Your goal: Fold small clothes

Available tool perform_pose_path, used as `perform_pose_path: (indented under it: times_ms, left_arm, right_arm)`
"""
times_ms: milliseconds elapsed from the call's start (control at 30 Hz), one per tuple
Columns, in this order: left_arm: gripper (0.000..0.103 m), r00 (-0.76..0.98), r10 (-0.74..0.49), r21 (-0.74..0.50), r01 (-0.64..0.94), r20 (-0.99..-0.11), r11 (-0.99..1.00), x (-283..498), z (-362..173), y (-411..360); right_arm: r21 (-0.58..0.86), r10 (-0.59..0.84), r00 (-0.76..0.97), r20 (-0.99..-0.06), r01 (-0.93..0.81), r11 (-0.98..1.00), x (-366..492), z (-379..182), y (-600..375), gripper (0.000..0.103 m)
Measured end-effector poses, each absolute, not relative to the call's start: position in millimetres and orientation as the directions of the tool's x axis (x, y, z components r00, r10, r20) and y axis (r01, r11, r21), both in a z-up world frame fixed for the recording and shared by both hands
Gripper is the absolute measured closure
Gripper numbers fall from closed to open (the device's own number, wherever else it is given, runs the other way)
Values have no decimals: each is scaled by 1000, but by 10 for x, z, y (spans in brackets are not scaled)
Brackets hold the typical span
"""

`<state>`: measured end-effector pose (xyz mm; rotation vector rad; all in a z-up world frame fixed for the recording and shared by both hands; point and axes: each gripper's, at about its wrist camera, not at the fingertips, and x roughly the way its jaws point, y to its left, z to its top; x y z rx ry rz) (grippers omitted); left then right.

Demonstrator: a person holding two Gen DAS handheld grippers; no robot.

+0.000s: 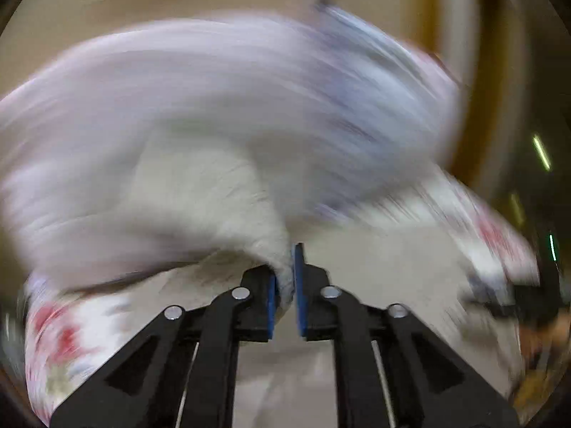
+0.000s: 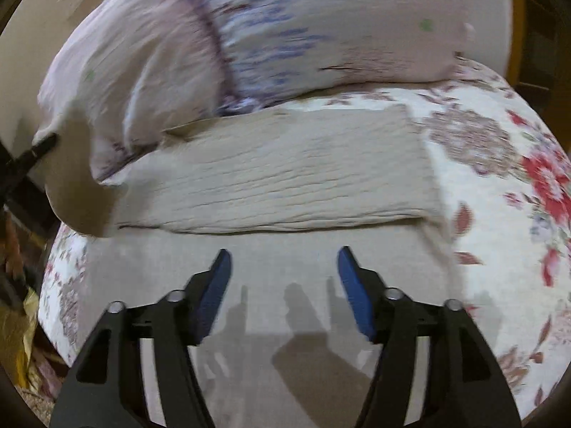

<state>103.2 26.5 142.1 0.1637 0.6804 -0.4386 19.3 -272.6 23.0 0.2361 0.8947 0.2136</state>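
Pinching white cloth (image 1: 200, 192) in left gripper (image 1: 284, 287), clamped tight | right gripper (image 2: 282, 285) spread wide, holding nothing | beige garment (image 2: 285, 174) at 12 o'clock on floral bedspread (image 2: 499, 214)

— Any writing, label or number to read here?
— None. The lilac garment (image 2: 150, 71) carries only blurred blue and purple marks, no letters, and the bedspread (image 2: 499, 178) on the right shows flowers alone. The left wrist view is too smeared to read.
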Motion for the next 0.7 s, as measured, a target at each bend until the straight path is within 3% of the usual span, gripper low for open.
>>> perform_pose_path:
  times_ms: [67,133,200,233,267,367,467,500,633,700]
  left_arm:
    - [89,587,-305,85,542,-750,836,998,1081,-413]
    - [89,559,-287,66,527,-778,847,896,906,-470]
    - [75,560,-251,1,411,-789,912,767,812,-132]
    - [58,569,-193,-14,304,-799,952,654,756,162]
    - [51,569,-169,-35,239,-805,970,501,697,412]
    - [50,524,-113,-88,72,-844,994,202,513,1001]
    - [52,459,-133,-175,-51,-878,983,-122,317,1366]
    - [52,444,-171,-226,-73,-879,971,-223,252,1426]
    - [72,443,-311,-391,-99,-841,915,-594,163,1390]
    - [82,426,-391,-481,-125,-816,868,-765,104,1382]
  right_arm:
    - [297,268,600,-753,-53,953,185,182,-2892,36]
    - [303,254,595,-762,-19,953,127,164,-3081,36]
    - [306,233,597,-768,22,952,-19,139,-3333,36]
    - [310,222,584,-781,52,949,-117,96,-3489,36]
    - [321,225,572,-789,71,945,-178,57,-3581,36]
    - [423,303,511,-805,136,896,-431,-162,-3904,37]
    - [522,406,482,-776,131,842,-669,-293,-4006,45]
    - [558,452,461,-764,119,821,-717,-319,-3994,52]
    - [720,658,335,-675,102,686,-993,-543,-3877,84]
    - [769,725,272,-633,109,630,-1165,-680,-3798,94]
